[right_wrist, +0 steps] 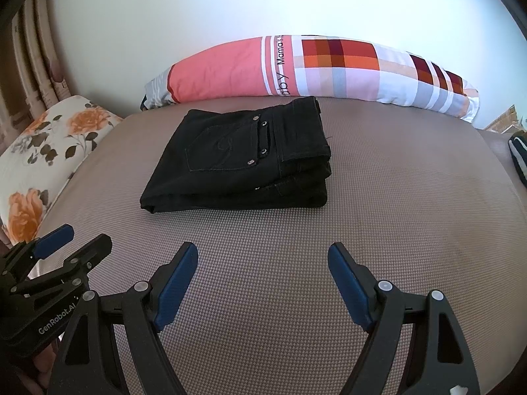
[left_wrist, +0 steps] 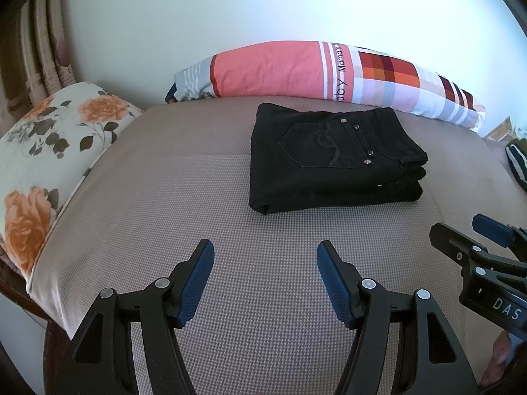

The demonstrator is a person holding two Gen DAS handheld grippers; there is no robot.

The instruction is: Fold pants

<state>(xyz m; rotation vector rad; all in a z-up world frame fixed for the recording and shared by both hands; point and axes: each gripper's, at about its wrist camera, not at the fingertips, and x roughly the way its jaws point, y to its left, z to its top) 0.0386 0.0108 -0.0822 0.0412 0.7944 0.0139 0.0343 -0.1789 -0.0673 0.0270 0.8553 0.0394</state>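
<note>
- The black pants (left_wrist: 332, 161) lie folded in a thick stack on the bed (left_wrist: 197, 197), at 12 o'clock from the grippers.
- Left gripper (left_wrist: 265, 276) and right gripper (right_wrist: 263, 279) gape wide, empty.
- Denim likely heavy, stiffish; grip the stacked folded edge.

Folded pants (left_wrist: 332, 161) lie on the bed (left_wrist: 197, 197), just before the long pillow (left_wrist: 329, 72) at the wall. Floral pillow (left_wrist: 49, 151) at left edge. Both grippers, left (left_wrist: 265, 260) and right (right_wrist: 263, 263), hover nearer, apart from the pants.
</note>
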